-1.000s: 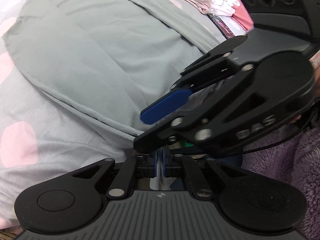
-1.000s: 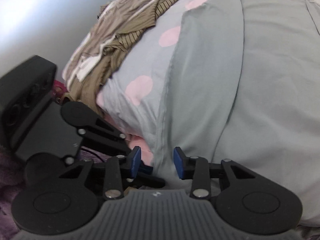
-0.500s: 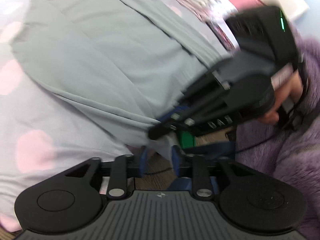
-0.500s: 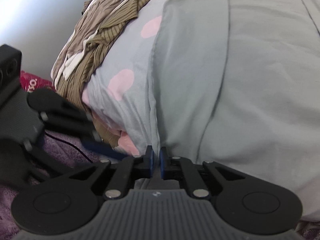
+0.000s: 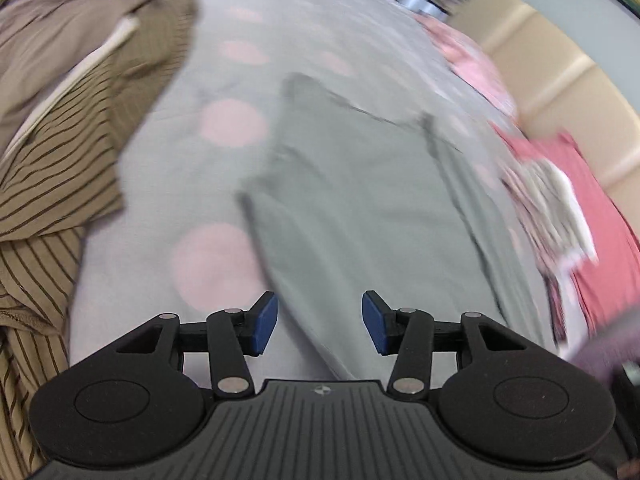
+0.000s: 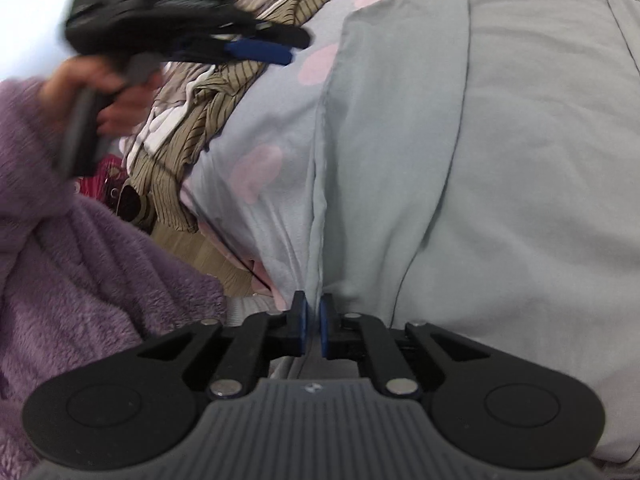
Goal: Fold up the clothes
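Right wrist view, lower centre: the right gripper (image 6: 313, 328), its blue pads nearly together, pinches a seam-edged fold of the grey garment (image 6: 480, 152) at the near edge of the bed. The garment is smooth, thin knit, lying flat with long soft creases and filling the right half of the frame. At lower left a fuzzy purple sleeve (image 6: 80, 272) crowds the frame and hides part of the floor. Beyond it, at upper left, a hand (image 6: 116, 100) holds the left gripper (image 6: 260, 50) above the bedding, clear of the cloth; it is motion-blurred, with one blue pad showing.

Left wrist view, lower centre: the left gripper (image 5: 319, 324) has just been opening; its jaws stand apart with nothing pressed between them, and the garment (image 5: 360, 200) lies below and ahead, running up the middle of the frame. This view is blurred throughout.

The pale blue bedsheet (image 5: 168, 184), printed with large pink dots, lies beneath the garment. At far left is a rumpled heap of olive-brown striped clothes (image 5: 52, 152) with white trim. At right lie a pink and white folded stack (image 5: 560, 208), then a cream padded headboard (image 5: 560, 64) at upper right.
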Demonstrator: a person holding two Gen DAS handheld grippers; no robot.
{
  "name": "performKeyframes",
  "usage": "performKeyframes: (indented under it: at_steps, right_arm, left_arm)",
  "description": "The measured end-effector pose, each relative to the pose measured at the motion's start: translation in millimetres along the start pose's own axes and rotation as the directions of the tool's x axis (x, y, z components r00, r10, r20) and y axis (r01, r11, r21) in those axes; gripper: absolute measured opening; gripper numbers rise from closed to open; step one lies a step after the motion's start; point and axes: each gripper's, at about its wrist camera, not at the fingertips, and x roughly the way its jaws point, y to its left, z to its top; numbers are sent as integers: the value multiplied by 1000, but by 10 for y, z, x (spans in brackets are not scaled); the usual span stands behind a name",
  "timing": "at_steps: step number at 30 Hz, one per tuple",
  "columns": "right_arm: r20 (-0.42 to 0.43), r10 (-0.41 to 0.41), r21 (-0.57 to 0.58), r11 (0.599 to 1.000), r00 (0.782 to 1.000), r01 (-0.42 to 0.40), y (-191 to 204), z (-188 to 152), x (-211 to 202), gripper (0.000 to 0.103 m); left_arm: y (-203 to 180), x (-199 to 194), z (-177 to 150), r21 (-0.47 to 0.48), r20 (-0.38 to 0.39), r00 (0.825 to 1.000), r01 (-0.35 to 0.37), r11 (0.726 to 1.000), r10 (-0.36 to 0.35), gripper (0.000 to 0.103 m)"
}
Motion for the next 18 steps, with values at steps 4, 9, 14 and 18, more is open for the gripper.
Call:
performKeyframes:
  at_steps: [4,9,14,18]
  right_arm:
    - [-4,8,-9,1000,1000,-9,-8,-9,-16,7]
    - [-1,32,-9,999,999,-32,-35,-29,-79,7]
    - [17,58,12,998,998,-58,-88,-83,-184,7]
    - [44,89,42,995,995,-91,-139,-133,-281,7]
  left_arm:
    - [293,122,168,-109,11,1000,-3,994,5,43]
    - [412,401,327,-153,29,999,18,988,-13,42]
    - [401,504,424,-145,76,996,49,988,-38,17]
    - [256,397,491,-82,138,990,51,995,-39,4]
